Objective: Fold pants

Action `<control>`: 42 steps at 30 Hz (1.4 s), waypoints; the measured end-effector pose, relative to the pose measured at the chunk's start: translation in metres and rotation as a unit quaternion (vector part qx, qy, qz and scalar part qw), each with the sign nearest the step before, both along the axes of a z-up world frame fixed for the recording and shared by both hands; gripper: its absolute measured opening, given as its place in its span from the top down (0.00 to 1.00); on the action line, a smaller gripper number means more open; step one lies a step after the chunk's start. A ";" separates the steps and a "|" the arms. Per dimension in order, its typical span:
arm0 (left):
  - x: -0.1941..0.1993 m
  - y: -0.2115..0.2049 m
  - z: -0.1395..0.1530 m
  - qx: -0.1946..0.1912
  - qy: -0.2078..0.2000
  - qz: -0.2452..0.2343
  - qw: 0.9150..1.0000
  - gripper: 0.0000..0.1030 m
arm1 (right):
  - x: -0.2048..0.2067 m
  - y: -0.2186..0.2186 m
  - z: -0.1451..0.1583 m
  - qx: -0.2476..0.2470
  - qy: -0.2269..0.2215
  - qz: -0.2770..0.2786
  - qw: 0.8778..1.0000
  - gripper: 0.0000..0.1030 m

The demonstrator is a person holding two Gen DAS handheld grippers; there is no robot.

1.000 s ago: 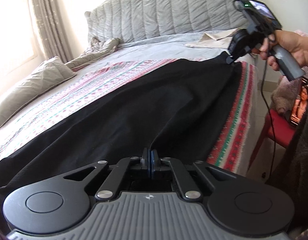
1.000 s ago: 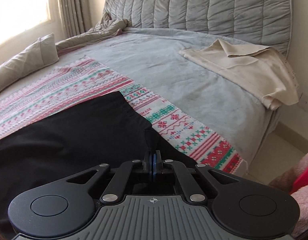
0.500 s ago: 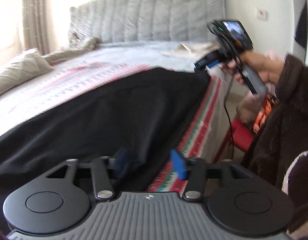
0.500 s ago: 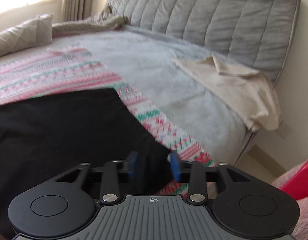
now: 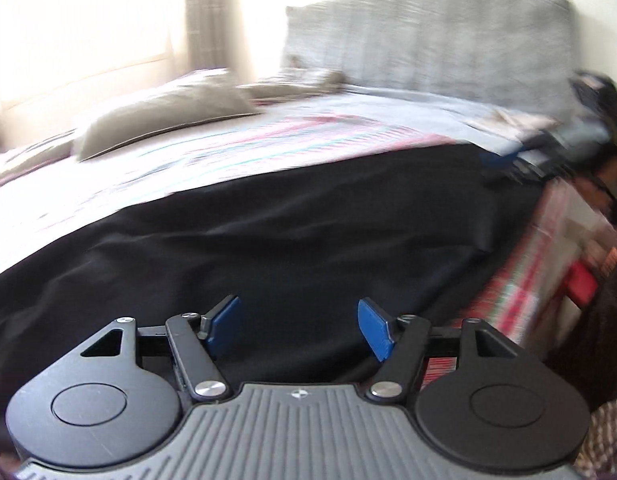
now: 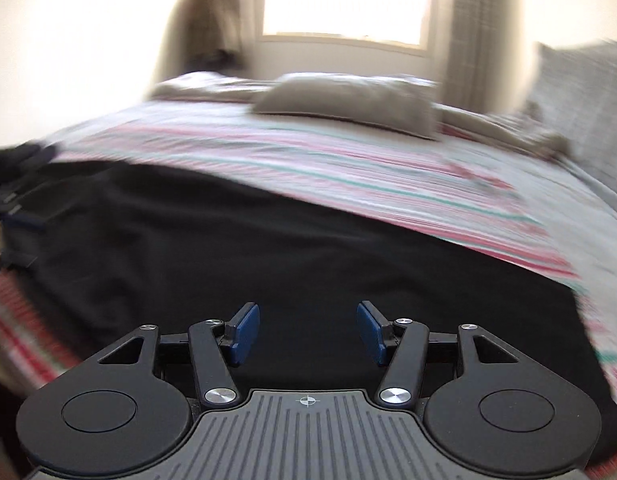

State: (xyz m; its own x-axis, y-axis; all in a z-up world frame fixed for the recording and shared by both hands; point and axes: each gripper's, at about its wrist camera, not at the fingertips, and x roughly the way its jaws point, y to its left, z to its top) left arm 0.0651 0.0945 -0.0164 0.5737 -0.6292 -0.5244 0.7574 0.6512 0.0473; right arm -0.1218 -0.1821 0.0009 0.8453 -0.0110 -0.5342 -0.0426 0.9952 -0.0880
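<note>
The black pants [image 5: 268,240] lie spread flat along the near edge of the bed on a striped patterned blanket [image 5: 236,148]. They also fill the lower half of the right wrist view [image 6: 268,256]. My left gripper [image 5: 298,326] is open and empty, just above the pants. My right gripper [image 6: 308,332] is open and empty, over the pants too. The right gripper shows blurred at the far right of the left wrist view [image 5: 520,160], at the pants' far end. Both views are motion blurred.
A grey pillow [image 5: 164,112] lies at the far side of the bed, also in the right wrist view [image 6: 348,100]. A grey quilted headboard [image 5: 428,36] stands behind. A bright window [image 6: 342,0] with curtains is beyond. The bed edge drops at the right [image 5: 520,280].
Both grippers were shut on the pants a second ago. They have opened and let go, and the pants now lie flat. Both cameras have swung to the left.
</note>
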 end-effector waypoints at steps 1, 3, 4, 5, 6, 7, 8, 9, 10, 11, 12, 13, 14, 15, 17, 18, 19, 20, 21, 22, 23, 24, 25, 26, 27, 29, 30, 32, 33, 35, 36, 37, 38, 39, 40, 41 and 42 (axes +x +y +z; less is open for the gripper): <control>0.005 0.008 0.000 -0.007 0.007 0.019 1.000 0.24 | 0.006 0.008 -0.001 0.009 0.005 0.015 1.000 0.48; 0.016 0.021 -0.003 -0.013 0.019 0.053 0.998 0.24 | 0.020 0.020 -0.002 0.032 0.011 0.035 0.999 0.48; 0.020 0.022 -0.005 -0.004 0.021 0.065 0.998 0.24 | 0.028 0.026 -0.002 0.043 0.017 0.044 0.998 0.48; 0.024 0.025 -0.008 0.013 0.021 0.073 0.997 0.24 | 0.036 0.031 -0.004 0.049 0.025 0.052 0.997 0.49; 0.028 0.026 -0.013 0.037 0.028 0.076 0.996 0.24 | 0.043 0.035 -0.007 0.047 0.038 0.060 0.996 0.49; 0.031 0.029 -0.019 0.066 0.042 0.072 0.994 0.23 | 0.048 0.040 -0.012 0.036 0.055 0.069 0.995 0.49; 0.031 0.033 -0.023 0.077 0.046 0.061 0.994 0.23 | 0.052 0.044 -0.019 0.019 0.078 0.077 0.994 0.49; 0.028 0.039 -0.021 0.075 0.047 0.050 0.995 0.23 | 0.054 0.045 -0.028 -0.003 0.107 0.084 0.991 0.49; 0.028 0.045 -0.019 0.078 0.056 0.045 0.994 0.23 | 0.049 0.043 -0.033 -0.015 0.105 0.093 0.990 0.49; 0.027 0.051 -0.016 0.079 0.065 0.044 0.994 0.24 | 0.044 0.039 -0.032 -0.019 0.105 0.097 0.990 0.48; 0.026 0.057 -0.016 0.083 0.070 0.043 0.993 0.23 | 0.040 0.035 -0.029 -0.019 0.111 0.092 0.989 0.48; 0.024 0.064 -0.015 0.086 0.070 0.041 0.993 0.23 | 0.035 0.030 -0.027 -0.019 0.118 0.085 0.989 0.47; 0.021 0.069 -0.015 0.088 0.068 0.040 0.993 0.23 | 0.031 0.027 -0.026 -0.025 0.120 0.080 0.989 0.47; 0.020 0.072 -0.014 0.088 0.066 0.043 0.993 0.24 | 0.027 0.025 -0.026 -0.037 0.121 0.077 0.989 0.47; 0.019 0.077 -0.010 0.086 0.057 0.060 0.993 0.24 | 0.018 0.023 -0.023 -0.055 0.116 0.070 0.989 0.49; 0.017 0.079 -0.008 0.082 0.047 0.067 0.993 0.25 | 0.015 0.024 -0.021 -0.060 0.109 0.067 0.990 0.49; 0.011 0.080 -0.011 0.075 0.037 0.070 0.994 0.25 | 0.012 0.028 -0.018 -0.062 0.097 0.070 0.991 0.49; 0.009 0.081 -0.009 0.064 0.030 0.067 0.995 0.25 | 0.010 0.032 -0.016 -0.060 0.085 0.080 0.991 0.49; 0.006 0.080 -0.007 0.055 0.024 0.059 0.996 0.25 | 0.009 0.037 -0.014 -0.055 0.075 0.095 0.991 0.49; 0.003 0.076 -0.006 0.049 0.017 0.051 0.997 0.25 | 0.008 0.039 -0.014 -0.051 0.067 0.111 0.990 0.52; 0.002 0.073 -0.005 0.050 0.010 0.041 0.998 0.25 | 0.009 0.046 -0.014 -0.054 0.063 0.123 0.989 0.52; 0.000 0.066 -0.006 0.056 0.002 0.032 0.998 0.26 | 0.010 0.052 -0.015 -0.065 0.061 0.136 0.987 0.53; -0.003 0.059 -0.008 0.064 -0.004 0.024 0.998 0.28 | 0.012 0.059 -0.017 -0.078 0.062 0.146 0.984 0.55; -0.004 0.052 -0.011 0.074 -0.008 0.014 0.997 0.29 | 0.014 0.067 -0.020 -0.092 0.067 0.155 0.981 0.59; -0.006 0.046 -0.014 0.085 -0.011 0.006 0.996 0.31 | 0.016 0.072 -0.023 -0.102 0.071 0.162 0.979 0.65; -0.008 0.036 -0.020 0.104 -0.020 -0.001 0.994 0.39 | 0.019 0.079 -0.027 -0.116 0.077 0.166 0.976 0.74; -0.009 0.032 -0.022 0.110 -0.027 -0.002 0.994 0.45 | 0.015 0.081 -0.027 -0.118 0.074 0.167 0.976 0.77; -0.015 0.028 -0.023 0.114 -0.043 -0.004 0.993 0.61 | 0.013 0.080 -0.026 -0.116 0.069 0.166 0.977 0.87; -0.017 0.027 -0.023 0.116 -0.052 -0.005 0.992 0.78 | 0.010 0.080 -0.026 -0.115 0.065 0.168 0.977 0.93; -0.024 0.031 -0.022 0.119 -0.074 -0.001 0.990 0.90 | 0.008 0.081 -0.024 -0.119 0.056 0.171 0.977 0.99; -0.026 0.033 -0.020 0.116 -0.081 0.001 0.990 0.90 | 0.006 0.079 -0.023 -0.117 0.052 0.172 0.977 1.00; -0.027 0.036 -0.017 0.109 -0.083 0.001 0.991 0.90 | 0.005 0.078 -0.021 -0.112 0.049 0.172 0.977 1.00; -0.027 0.039 -0.014 0.100 -0.081 0.001 0.992 0.90 | 0.005 0.077 -0.020 -0.107 0.046 0.173 0.978 1.00; -0.025 0.043 -0.011 0.091 -0.079 0.002 0.993 0.90 | 0.004 0.075 -0.018 -0.101 0.043 0.173 0.979 1.00; -0.025 0.046 -0.009 0.083 -0.076 0.003 0.994 0.90 | 0.004 0.073 -0.016 -0.094 0.040 0.173 0.980 1.00; -0.024 0.049 -0.007 0.079 -0.074 0.004 0.994 0.90 | 0.003 0.072 -0.013 -0.089 0.038 0.173 0.980 1.00; -0.023 0.052 -0.006 0.079 -0.071 0.003 0.994 0.90 | 0.003 0.071 -0.012 -0.085 0.039 0.176 0.980 1.00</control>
